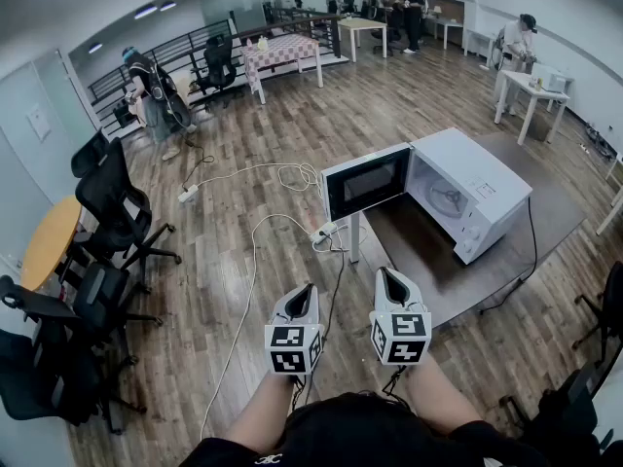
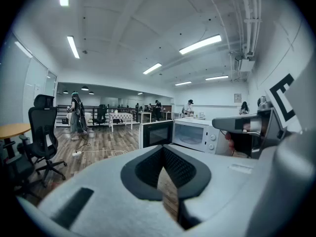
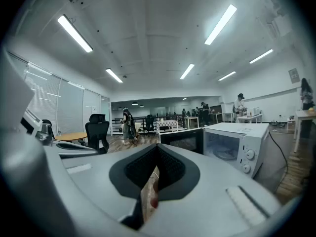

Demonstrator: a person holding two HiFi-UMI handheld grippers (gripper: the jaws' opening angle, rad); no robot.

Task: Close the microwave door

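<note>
Large office with a wood floor (image 1: 243, 154), black chairs (image 1: 112, 212) at left and people (image 1: 407, 10) at far tables. A white microwave (image 1: 477, 188) sits on a dark table (image 1: 423, 256), its door (image 1: 367, 181) swung wide open leftward. The left gripper (image 1: 303, 292) and right gripper (image 1: 390, 278) hang side by side, well short of the microwave. Both have their jaws pressed together, holding nothing.
</note>
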